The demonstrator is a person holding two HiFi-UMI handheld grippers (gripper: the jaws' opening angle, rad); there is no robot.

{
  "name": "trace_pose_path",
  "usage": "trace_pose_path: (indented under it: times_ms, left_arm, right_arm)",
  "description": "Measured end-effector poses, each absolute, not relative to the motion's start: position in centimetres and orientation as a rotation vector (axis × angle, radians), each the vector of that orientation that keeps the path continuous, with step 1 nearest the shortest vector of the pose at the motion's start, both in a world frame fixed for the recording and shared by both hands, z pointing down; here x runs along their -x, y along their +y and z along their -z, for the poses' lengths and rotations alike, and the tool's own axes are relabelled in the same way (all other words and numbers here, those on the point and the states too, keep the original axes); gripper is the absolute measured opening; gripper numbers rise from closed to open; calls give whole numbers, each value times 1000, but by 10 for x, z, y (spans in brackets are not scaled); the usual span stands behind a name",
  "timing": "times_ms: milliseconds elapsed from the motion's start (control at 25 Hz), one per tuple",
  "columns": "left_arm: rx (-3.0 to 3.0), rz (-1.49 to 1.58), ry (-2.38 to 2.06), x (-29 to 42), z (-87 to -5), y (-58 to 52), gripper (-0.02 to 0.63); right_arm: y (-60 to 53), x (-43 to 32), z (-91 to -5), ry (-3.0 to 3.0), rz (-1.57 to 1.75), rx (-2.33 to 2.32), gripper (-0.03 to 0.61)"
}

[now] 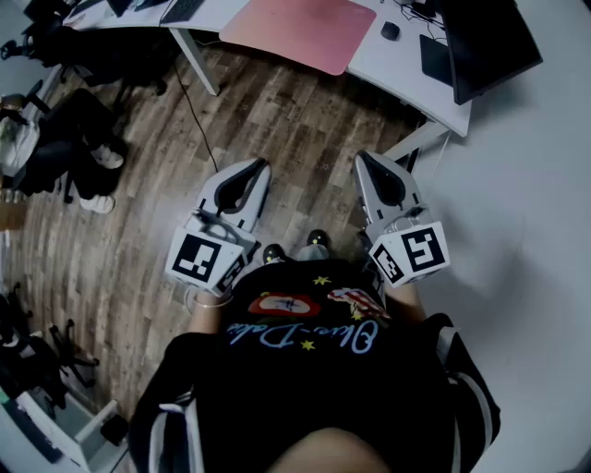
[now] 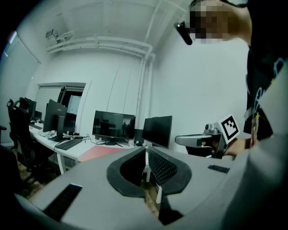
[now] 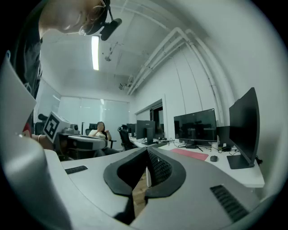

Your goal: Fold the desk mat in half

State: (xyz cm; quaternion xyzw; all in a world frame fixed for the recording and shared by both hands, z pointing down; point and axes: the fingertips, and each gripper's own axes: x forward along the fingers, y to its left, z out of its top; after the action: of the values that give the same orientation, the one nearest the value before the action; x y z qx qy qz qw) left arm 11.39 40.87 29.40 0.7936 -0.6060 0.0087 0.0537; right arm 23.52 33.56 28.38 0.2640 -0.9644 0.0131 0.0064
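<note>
A pink desk mat [image 1: 300, 30] lies flat and unfolded on the white desk [image 1: 392, 60] at the top of the head view, a good way ahead of both grippers. It shows as a thin pink strip in the left gripper view [image 2: 101, 152] and in the right gripper view [image 3: 194, 154]. My left gripper [image 1: 251, 169] and right gripper [image 1: 366, 162] are held close to my body over the wood floor, both shut with nothing between the jaws. The left gripper's tips [image 2: 146, 150] and the right gripper's tips [image 3: 147, 150] meet in their own views.
On the desk stand monitors [image 1: 485, 42], a mouse [image 1: 390, 30] and a keyboard [image 1: 180, 9]. A seated person [image 3: 100, 131] is far off in the right gripper view; office chairs and legs [image 1: 74, 148] are at the left. The desk leg [image 1: 196, 60] stands ahead.
</note>
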Motion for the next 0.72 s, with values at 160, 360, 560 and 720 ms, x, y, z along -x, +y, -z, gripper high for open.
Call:
trace_pose_path:
  times_ms: [160,360,560,720]
  left_arm:
    - [-2402,-58,-1856,-104,-295,411,15]
    - [-2401,-46,-1852,-92,-295,417,15]
    - [-2379,-38,-1881,-70,-298,430,15]
    - [-2369,-5,-1895,-52,-298,439,15]
  right_arm:
    - [340,-229,-285,-3012,-33,-828,0]
    - [344,-219,-288,-2992,-44,-834,0]
    - [353,-203,-289,-2989,-15,-812,2]
    - [354,-193,-282,-2966,49,-837,2]
